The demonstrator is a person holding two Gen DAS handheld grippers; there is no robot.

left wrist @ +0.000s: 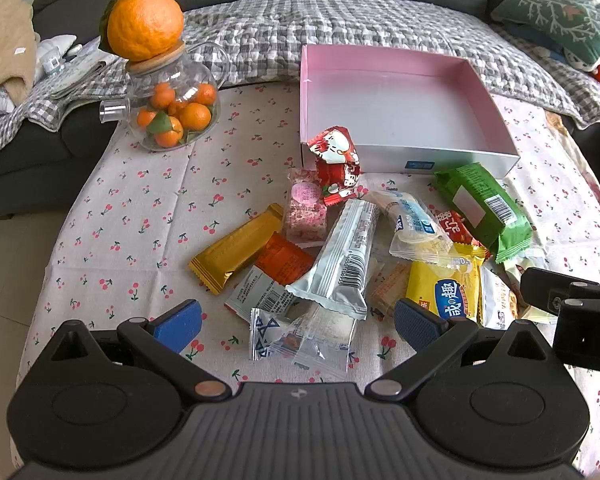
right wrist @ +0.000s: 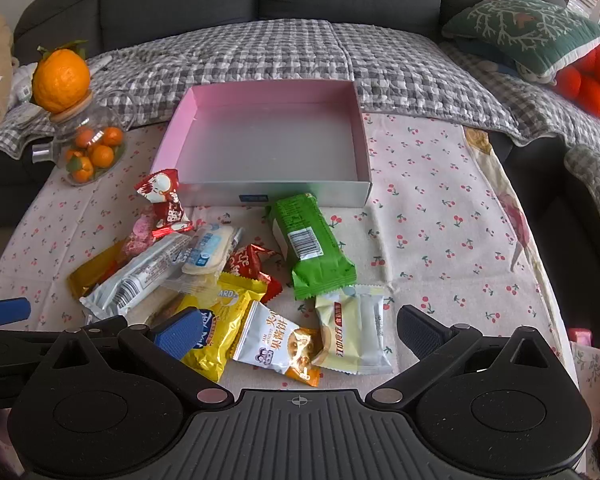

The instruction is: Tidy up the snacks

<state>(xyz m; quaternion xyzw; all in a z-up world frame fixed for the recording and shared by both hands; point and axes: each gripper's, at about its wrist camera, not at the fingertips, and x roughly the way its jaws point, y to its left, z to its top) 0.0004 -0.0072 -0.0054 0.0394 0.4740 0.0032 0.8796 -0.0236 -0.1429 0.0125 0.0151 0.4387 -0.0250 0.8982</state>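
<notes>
A pile of wrapped snacks lies on the cherry-print tablecloth in front of an empty pink-walled box (left wrist: 400, 76) (right wrist: 268, 96). The pile holds a green pack (left wrist: 480, 208) (right wrist: 312, 244), a silver-white bar (left wrist: 340, 264) (right wrist: 140, 276), a gold bar (left wrist: 236, 252), a red-and-white pack (left wrist: 336, 160) (right wrist: 162, 196) and a yellow pack (left wrist: 444, 292) (right wrist: 220, 320). My left gripper (left wrist: 296, 322) is open, low over the near snacks. My right gripper (right wrist: 298, 334) is open above a white biscuit pack (right wrist: 276, 344) and a pale pack (right wrist: 352, 328). Neither holds anything.
A glass teapot (left wrist: 172, 96) (right wrist: 88, 148) filled with small oranges, with a big orange on its lid, stands at the table's back left. A sofa with a checked blanket (left wrist: 300, 28) and a green cushion (right wrist: 528, 28) lies behind the table. The right gripper's body (left wrist: 572, 304) shows at the right.
</notes>
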